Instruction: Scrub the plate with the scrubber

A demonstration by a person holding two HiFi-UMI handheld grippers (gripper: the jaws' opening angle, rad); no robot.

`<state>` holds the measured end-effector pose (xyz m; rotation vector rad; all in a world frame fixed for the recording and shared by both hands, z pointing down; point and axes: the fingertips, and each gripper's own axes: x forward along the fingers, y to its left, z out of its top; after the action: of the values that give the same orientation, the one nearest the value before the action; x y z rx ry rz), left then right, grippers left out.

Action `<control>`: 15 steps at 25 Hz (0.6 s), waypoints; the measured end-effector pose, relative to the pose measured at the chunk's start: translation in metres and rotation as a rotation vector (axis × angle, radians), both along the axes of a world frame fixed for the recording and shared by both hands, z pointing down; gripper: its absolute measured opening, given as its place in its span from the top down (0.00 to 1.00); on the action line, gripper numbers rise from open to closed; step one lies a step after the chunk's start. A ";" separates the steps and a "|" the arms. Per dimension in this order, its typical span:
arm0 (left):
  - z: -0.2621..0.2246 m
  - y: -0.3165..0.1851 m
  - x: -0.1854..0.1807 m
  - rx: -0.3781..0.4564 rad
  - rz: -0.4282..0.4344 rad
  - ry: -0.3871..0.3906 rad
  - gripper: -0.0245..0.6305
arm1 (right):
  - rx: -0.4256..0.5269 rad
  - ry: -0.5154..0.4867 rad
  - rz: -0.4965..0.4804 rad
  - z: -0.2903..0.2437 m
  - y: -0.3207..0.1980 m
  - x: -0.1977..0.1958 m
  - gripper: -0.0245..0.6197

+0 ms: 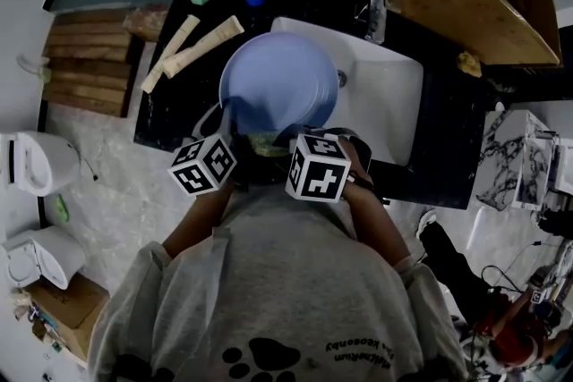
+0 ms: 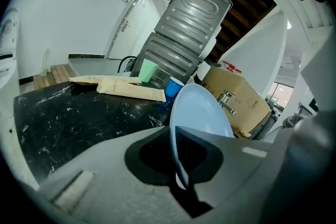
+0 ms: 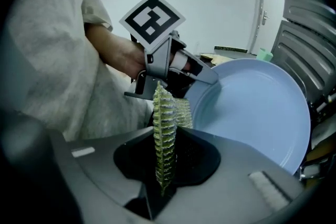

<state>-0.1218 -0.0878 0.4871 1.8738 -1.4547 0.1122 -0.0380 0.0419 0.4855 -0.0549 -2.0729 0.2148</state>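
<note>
Below, black marbled counter (image 1: 175,116), white sink (image 1: 387,94), blue plate (image 1: 277,80).

Up top in the head view, no seeing either set of jaws, both tucked under their marker cubes (image 1: 204,164). Catching just a sliver of scrubber (image 1: 266,144) there, and losing the near rim of the plate (image 1: 277,80) with it (sink (image 1: 389,89) half covered too). Over in the left gripper view, finding the blue cup (image 2: 174,88) half gone behind the plate, with print on the paper sachets (image 2: 131,88) too small to read. From the right gripper view, glimpsing only the top of the green cup (image 3: 264,54) over the rim.
</note>
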 end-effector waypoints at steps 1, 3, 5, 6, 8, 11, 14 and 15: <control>0.000 -0.001 0.000 0.001 0.004 -0.005 0.94 | -0.007 -0.005 0.005 -0.002 -0.001 0.001 0.86; 0.002 -0.002 0.001 0.004 0.010 -0.014 0.94 | -0.003 -0.013 0.016 -0.008 -0.004 0.004 0.86; 0.004 -0.004 0.001 -0.001 0.014 -0.018 0.94 | 0.026 -0.022 0.041 -0.016 -0.012 0.009 0.86; 0.005 -0.005 0.001 -0.007 0.017 -0.019 0.93 | 0.050 -0.026 0.060 -0.021 -0.019 0.011 0.86; 0.006 -0.005 0.001 -0.017 0.022 -0.023 0.93 | 0.110 -0.033 0.104 -0.032 -0.033 0.018 0.86; 0.006 -0.006 0.002 -0.019 0.029 -0.029 0.93 | 0.219 -0.043 0.163 -0.047 -0.059 0.028 0.85; 0.006 -0.006 0.003 -0.021 0.034 -0.031 0.93 | 0.348 -0.053 0.228 -0.061 -0.086 0.036 0.85; 0.006 -0.007 0.003 -0.022 0.035 -0.031 0.93 | 0.393 -0.057 0.252 -0.065 -0.095 0.037 0.85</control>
<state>-0.1185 -0.0945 0.4932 1.8872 -1.4365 0.1744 -0.0006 -0.0534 0.4204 0.4447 -2.1413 -0.0454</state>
